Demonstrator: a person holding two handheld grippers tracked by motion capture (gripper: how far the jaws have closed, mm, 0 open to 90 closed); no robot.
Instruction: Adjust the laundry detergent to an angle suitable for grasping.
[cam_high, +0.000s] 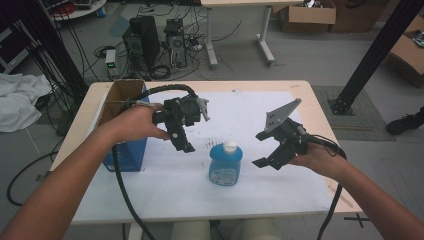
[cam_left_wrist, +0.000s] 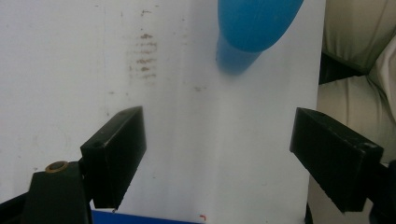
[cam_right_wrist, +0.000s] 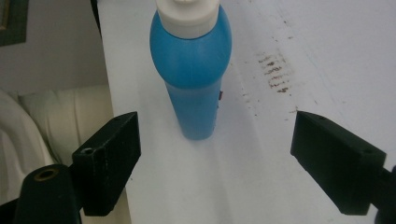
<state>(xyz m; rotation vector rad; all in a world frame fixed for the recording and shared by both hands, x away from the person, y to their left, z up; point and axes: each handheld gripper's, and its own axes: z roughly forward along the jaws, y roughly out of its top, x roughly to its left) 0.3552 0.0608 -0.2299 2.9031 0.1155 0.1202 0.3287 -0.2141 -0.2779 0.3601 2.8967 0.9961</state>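
A blue plastic bottle (cam_high: 225, 165) with a white cap stands upright on the white sheet near the table's front middle. My left gripper (cam_high: 184, 141) hovers above and to the left of it, open, with nothing between its jaws; its own view catches the bottle's blue body (cam_left_wrist: 257, 23) at the top. My right gripper (cam_high: 268, 161) is held to the right of the bottle, open and empty. In the right gripper view the bottle (cam_right_wrist: 192, 70) stands straight ahead, beyond the jaws and apart from them.
An open blue cardboard box (cam_high: 122, 125) sits at the table's left side, beside my left hand. The white sheet (cam_high: 250, 107) carries faint brown smudges. Computer towers, cables and cardboard boxes are on the floor beyond the table. A black post stands at the right.
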